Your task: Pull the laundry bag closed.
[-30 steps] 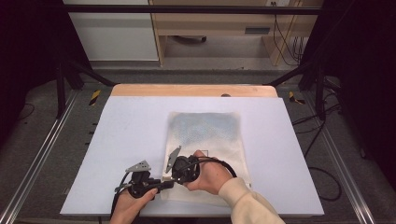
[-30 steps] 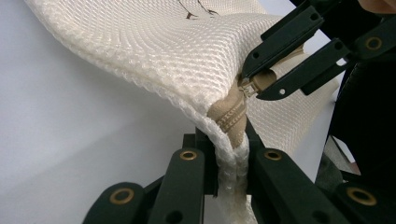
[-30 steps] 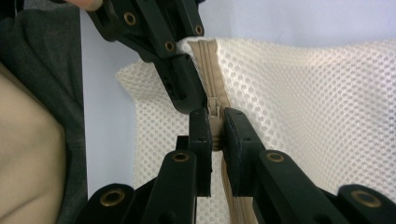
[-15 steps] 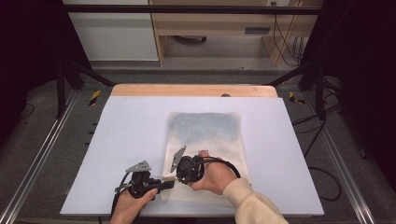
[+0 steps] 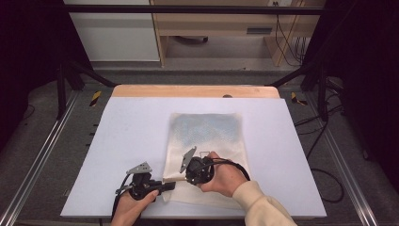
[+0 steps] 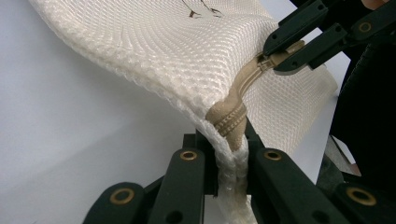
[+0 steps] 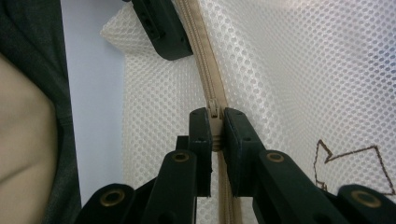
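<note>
At the near left of the pale table (image 5: 117, 141), the left gripper (image 5: 162, 187) lies low, its jaws pinched tight on the near-left corner of the white mesh bag (image 5: 207, 132), right at the end of the tan zipper (image 6: 231, 116). Just to its right, the right gripper (image 5: 184, 165) has its jaws clamped on the zipper pull (image 7: 215, 122), a short way along the bag's left edge. The bag lies flat at the table's middle, reaching to the near edge, its near-left corner lifted. A cable (image 5: 235, 165) loops over the bag behind the right hand (image 5: 226, 179). The wooden strip (image 5: 195, 91) runs along the far edge.
</note>
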`<state>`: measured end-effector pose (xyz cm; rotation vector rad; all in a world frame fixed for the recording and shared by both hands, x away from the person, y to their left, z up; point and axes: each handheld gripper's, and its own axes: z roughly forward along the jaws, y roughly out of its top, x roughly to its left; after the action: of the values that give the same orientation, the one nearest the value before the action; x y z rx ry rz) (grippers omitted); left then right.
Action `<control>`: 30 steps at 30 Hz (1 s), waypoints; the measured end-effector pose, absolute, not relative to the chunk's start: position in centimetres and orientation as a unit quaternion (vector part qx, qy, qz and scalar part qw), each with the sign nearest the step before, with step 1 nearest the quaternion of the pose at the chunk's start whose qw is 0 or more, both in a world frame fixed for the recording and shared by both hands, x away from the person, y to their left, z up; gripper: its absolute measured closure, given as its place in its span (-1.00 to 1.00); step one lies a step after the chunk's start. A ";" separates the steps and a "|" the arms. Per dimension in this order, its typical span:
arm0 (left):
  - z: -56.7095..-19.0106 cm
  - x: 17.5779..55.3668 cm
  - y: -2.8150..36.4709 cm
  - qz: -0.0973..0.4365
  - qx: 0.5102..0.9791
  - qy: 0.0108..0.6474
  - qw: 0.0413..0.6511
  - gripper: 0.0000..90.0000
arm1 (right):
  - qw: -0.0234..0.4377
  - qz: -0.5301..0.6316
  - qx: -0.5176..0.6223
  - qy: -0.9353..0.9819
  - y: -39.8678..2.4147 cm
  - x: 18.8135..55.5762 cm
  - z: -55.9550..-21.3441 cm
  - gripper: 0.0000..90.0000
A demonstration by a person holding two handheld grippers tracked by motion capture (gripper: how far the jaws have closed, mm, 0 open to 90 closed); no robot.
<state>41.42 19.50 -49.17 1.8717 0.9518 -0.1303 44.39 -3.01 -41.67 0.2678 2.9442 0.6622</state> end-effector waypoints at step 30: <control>-49.4 41.2 19.1 -0.054 0.775 0.385 0.498 0.87 | 0.062 0.223 0.102 0.967 -5.4 43.9 -41.1 0.83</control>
<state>41.24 19.08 -49.36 1.8756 0.9310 -0.1309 43.91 -5.37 -41.13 0.3091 2.9243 0.6755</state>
